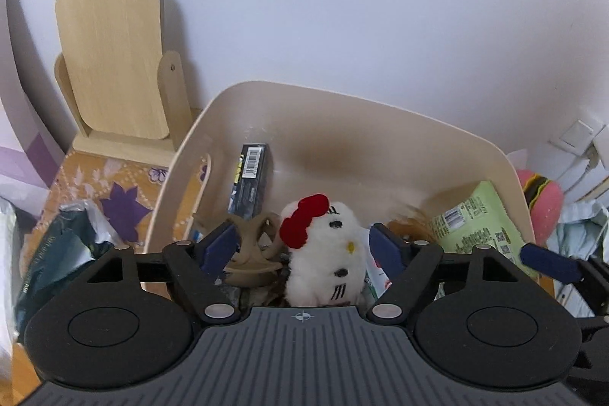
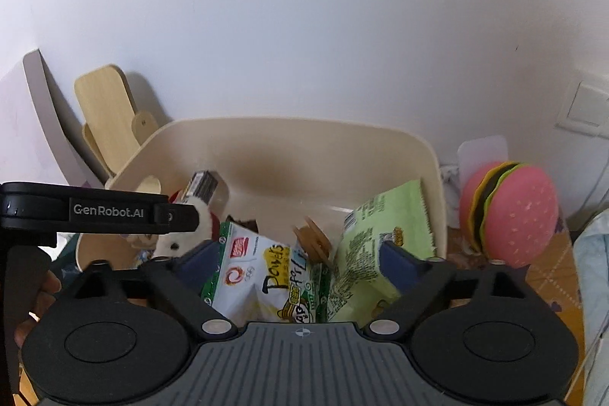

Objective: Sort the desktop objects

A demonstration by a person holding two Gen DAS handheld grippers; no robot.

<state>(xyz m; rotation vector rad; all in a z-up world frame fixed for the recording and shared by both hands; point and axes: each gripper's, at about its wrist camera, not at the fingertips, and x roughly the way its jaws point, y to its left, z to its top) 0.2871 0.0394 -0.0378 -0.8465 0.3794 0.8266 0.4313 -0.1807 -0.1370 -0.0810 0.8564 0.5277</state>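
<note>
left claw (image 1: 300,246): jaws wide, white plush (image 1: 323,250) between them, untouched, inside beige bin (image 1: 380,124).
right claw (image 2: 297,265): wide over snack bags (image 2: 266,280).
tip: withdraw straight up, clear of the plush.

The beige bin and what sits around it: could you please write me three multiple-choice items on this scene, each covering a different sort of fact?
1. Where is the burger toy?
A. inside the bin
B. outside the bin, by its right wall
C. held by the left gripper

2. What colour is the bow on the white plush?
A. red
B. blue
C. yellow

3. How do the jaws of the left gripper stand?
A. shut on the plush
B. shut on nothing
C. open, either side of the plush

Answers:
1. B, it stands on the table beyond the bin wall.
2. A, a red bow sits on its head.
3. C, a gap shows between each pad and the plush.
</note>
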